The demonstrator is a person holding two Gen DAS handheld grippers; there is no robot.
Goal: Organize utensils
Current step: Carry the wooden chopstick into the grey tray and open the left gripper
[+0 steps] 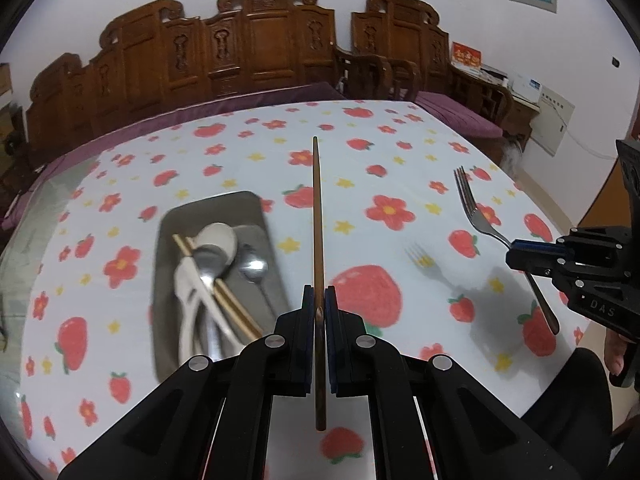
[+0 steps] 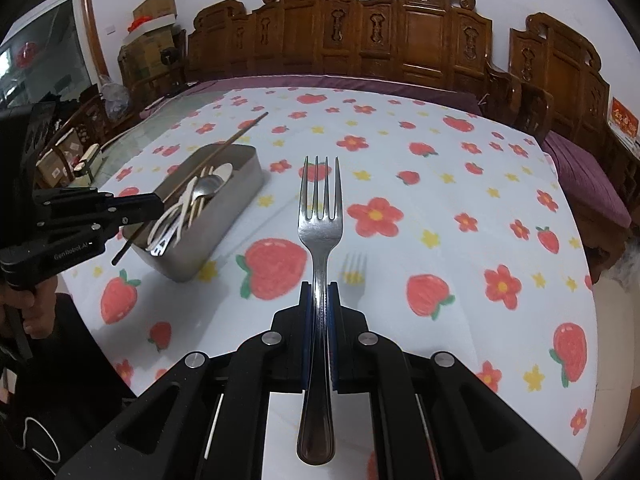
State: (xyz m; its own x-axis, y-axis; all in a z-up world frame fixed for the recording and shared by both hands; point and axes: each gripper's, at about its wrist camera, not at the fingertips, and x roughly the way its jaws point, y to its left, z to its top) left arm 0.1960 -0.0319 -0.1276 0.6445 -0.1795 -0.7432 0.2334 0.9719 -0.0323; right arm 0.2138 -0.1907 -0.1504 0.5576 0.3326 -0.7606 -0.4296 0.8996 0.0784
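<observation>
the left hand-held gripper (image 1: 319, 300) is seen pinching a single brown chopstick (image 1: 317, 216) between its blue pads, the stick held clear of the table and running straight ahead past the fingertips, its back end sticking out behind the pads. the right hand-held gripper (image 2: 320, 300) is pressed onto the handle of a steel fork (image 2: 320, 216), tines pointing forward and lifted off the cloth, so that a fork shadow is cast on the table just to the right. below both, a table (image 2: 460, 208) covered by a white cloth printed with strawberries and red flowers is shown. further out on the left side of the cloth a grey metal tray (image 2: 236, 196) is placed; in it a white spoon (image 1: 218, 240), a steel spoon (image 1: 252, 266), other white utensils and another chopstick (image 1: 216, 284) are piled together. beyond the table's far edge a purple cushion (image 2: 588, 176) is laid on a carved wooden bench (image 2: 400, 36), set against a white wall.
</observation>
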